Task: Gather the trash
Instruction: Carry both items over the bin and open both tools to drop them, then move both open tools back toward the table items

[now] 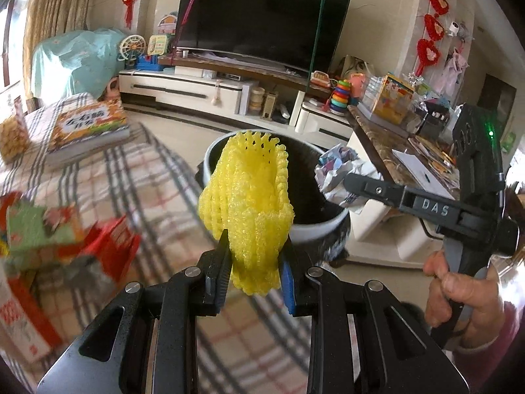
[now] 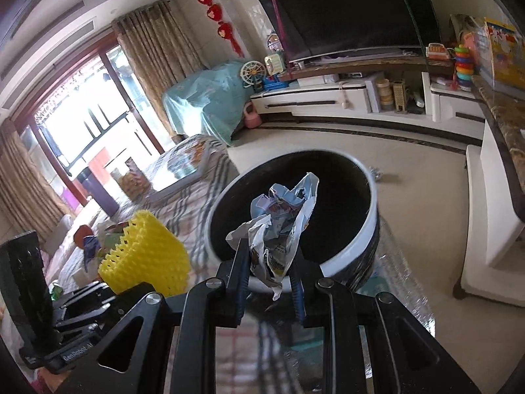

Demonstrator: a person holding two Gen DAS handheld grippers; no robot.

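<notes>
- We had the yellow foam fruit net (image 1: 249, 210) pinched low between the pads of the left gripper (image 1: 254, 262), so most of it stood up free above the jaws and already reached in front of the near rim of the bin.
- We carried the crumpled printed wrapper (image 2: 282, 226) the same way in the right gripper (image 2: 269, 269), clenched on its lower folds, with the loose top hanging out over the bin's dark mouth.
- Each gripper was grasping its own piece, which we judged let both go in on one trip.
- The round bin (image 2: 361, 239), white-rimmed and lined in black, stood on the floor just past the far edge of the plaid-covered table (image 1: 154, 184), so trash lifted off the cloth had only a short way to travel.
- In the left wrist view the right gripper came in from the right side, the wrapper near the bin's right rim, with a hand (image 1: 459, 292) on its handle.
- More bright packaging (image 1: 65, 236) lay on the cloth to the near left, blurred, so we judged the collecting unfinished.
- A book (image 1: 88, 128) lay farther left on the cloth, well apart from the bin; we took it for no trash.
</notes>
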